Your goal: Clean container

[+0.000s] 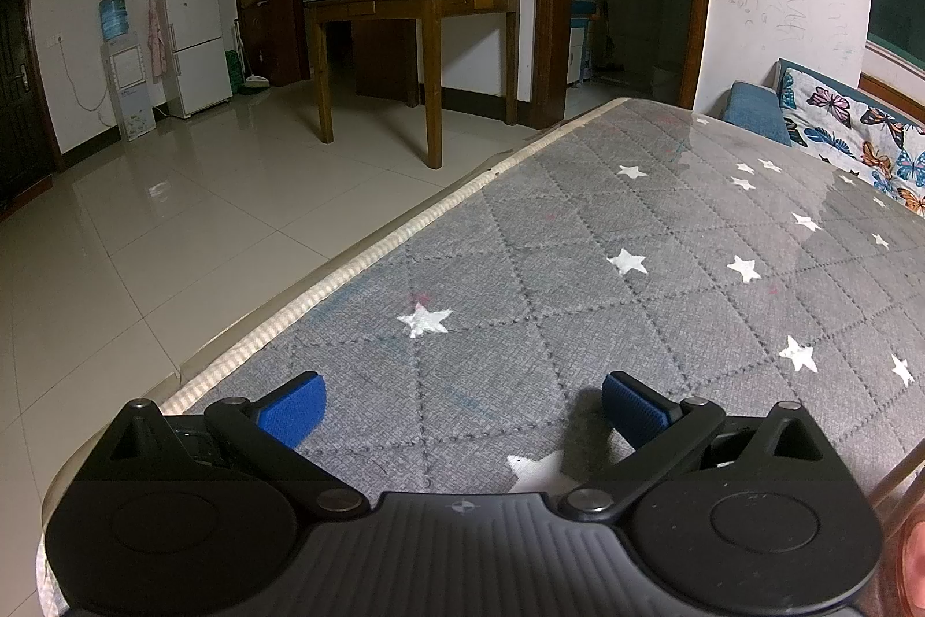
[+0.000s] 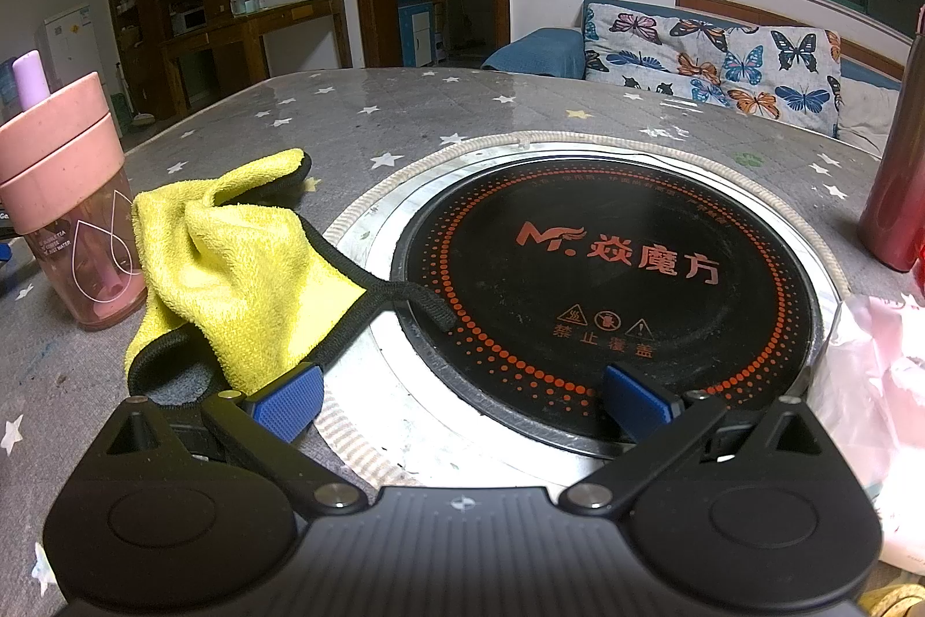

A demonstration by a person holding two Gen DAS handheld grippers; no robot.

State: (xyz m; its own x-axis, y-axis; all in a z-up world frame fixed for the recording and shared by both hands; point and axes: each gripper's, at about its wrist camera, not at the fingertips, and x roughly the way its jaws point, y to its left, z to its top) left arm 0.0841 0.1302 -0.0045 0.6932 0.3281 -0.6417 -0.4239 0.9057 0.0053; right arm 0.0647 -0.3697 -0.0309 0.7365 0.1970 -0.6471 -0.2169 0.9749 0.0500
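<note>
A clear cup with a pink lid (image 2: pixel 69 195) stands upright at the far left of the right wrist view, on the grey star-patterned table (image 2: pixel 439 114). Beside it lies a crumpled yellow cloth (image 2: pixel 231 264) with a black hem, one corner resting on the round black induction hob (image 2: pixel 607 293) set into the table. My right gripper (image 2: pixel 462 406) is open just in front of the hob, its left pad close to the cloth, holding nothing. My left gripper (image 1: pixel 462 409) is open above bare tabletop (image 1: pixel 636 224), empty; a blurred pink edge shows at the lower right corner there.
A dark red bottle (image 2: pixel 896 166) stands at the right edge and a pink plastic bag (image 2: pixel 867 385) lies near the hob's right side. Beyond the table are a butterfly-print sofa (image 2: pixel 722 62), a wooden side table (image 1: pixel 416 10), a fridge (image 1: pixel 193 33) and tiled floor.
</note>
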